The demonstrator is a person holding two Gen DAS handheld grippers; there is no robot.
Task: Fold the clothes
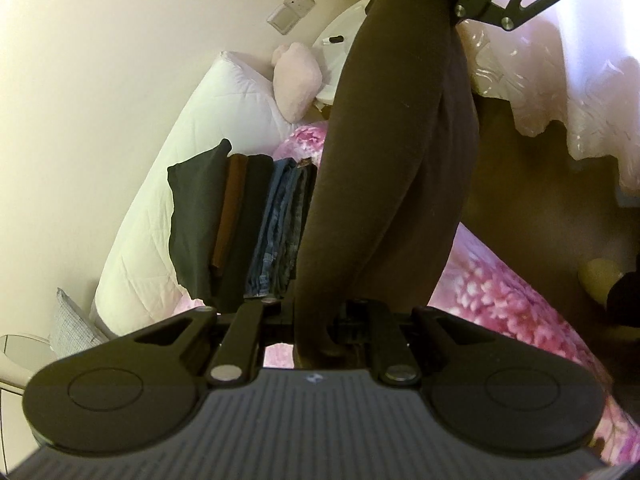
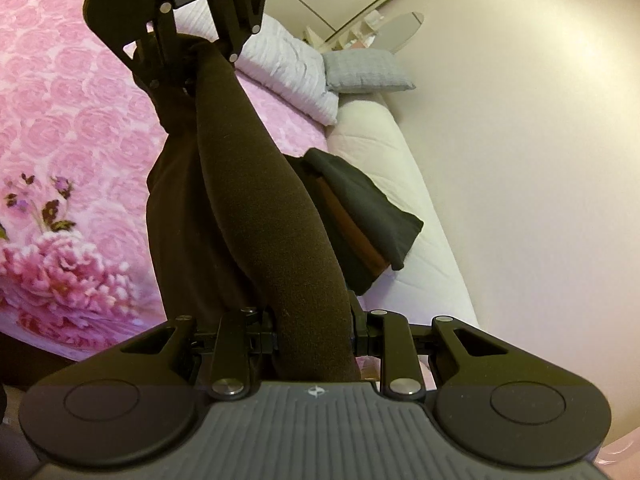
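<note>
brown garment [image 1: 384, 184] stretched lengthwise between both tools — left tool [image 1: 316, 320] and right tool [image 2: 312, 320] each pinching an end above the bed [image 2: 80, 128].

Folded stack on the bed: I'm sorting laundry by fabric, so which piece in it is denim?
The blue jeans, the only faded blue piece with visible seams. They sit in the stack nearest the held brown garment; the rest are black or rust-brown.
</note>
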